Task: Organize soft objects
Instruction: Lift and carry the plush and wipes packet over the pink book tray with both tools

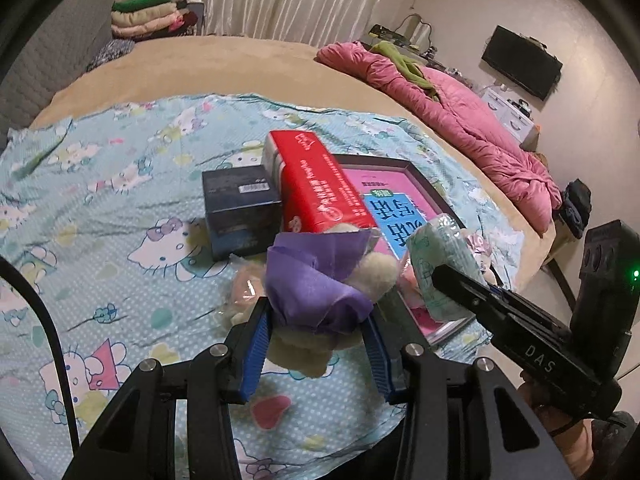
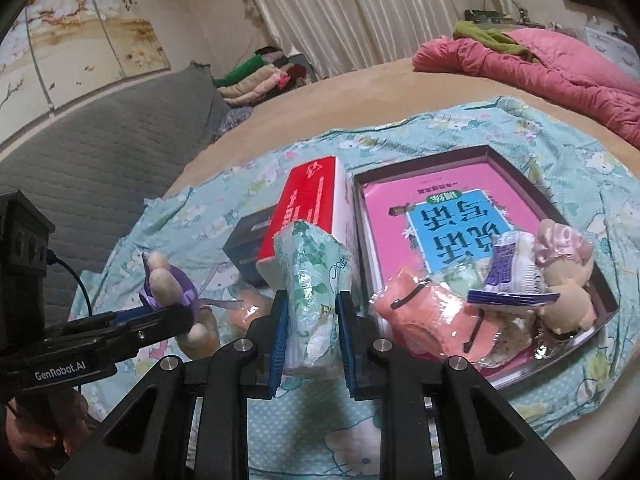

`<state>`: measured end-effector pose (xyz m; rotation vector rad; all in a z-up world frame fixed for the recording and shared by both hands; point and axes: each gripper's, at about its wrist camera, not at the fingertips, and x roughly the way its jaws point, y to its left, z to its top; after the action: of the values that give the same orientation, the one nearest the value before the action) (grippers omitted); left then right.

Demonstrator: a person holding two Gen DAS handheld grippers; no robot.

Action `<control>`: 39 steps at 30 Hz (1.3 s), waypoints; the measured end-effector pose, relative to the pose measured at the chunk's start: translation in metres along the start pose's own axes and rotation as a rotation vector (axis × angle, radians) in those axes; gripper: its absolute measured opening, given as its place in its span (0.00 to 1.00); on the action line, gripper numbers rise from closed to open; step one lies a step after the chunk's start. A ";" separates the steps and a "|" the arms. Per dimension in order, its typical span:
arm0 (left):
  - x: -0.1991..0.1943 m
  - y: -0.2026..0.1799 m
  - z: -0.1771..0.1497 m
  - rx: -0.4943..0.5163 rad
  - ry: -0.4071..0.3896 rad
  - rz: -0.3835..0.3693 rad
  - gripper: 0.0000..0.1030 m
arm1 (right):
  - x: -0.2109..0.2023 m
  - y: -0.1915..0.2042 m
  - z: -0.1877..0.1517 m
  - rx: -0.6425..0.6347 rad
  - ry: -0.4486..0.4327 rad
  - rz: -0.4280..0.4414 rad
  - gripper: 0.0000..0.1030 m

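Clamped in the left tool (image 1: 316, 336), a purple-dressed plush (image 1: 320, 296) hangs above the bed sheet (image 1: 100, 200); the right tool (image 2: 312, 340) grips a green tissue pack (image 2: 316, 280). Several soft items already lie in the tray (image 2: 600, 280), so sorting seems mostly done, with these two and a peach plush (image 2: 244, 308) on the sheet left.

A cream plush toy in a purple dress (image 1: 320, 292) is sitting at the lower centre of the left wrist view, pinched between blue pads. A green-patterned tissue pack (image 2: 314, 292) is standing upright at the centre of the right wrist view, squeezed likewise. At right, a peach wrapped plush (image 2: 428, 320), a purple-and-white packet (image 2: 510, 276) and a pink-bonneted doll (image 2: 566, 276) are lying in the tray (image 2: 560, 216).
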<state>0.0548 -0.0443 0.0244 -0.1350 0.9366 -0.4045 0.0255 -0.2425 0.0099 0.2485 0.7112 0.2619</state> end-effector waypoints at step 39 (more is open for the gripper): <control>0.059 -0.139 0.015 0.212 0.083 -0.068 0.43 | -0.090 -0.117 0.017 0.220 -0.205 -0.131 0.23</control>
<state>0.0586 -0.1963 0.0281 0.0437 0.9666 -0.5730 -0.0105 -0.3836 0.0404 0.4303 0.5498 0.0312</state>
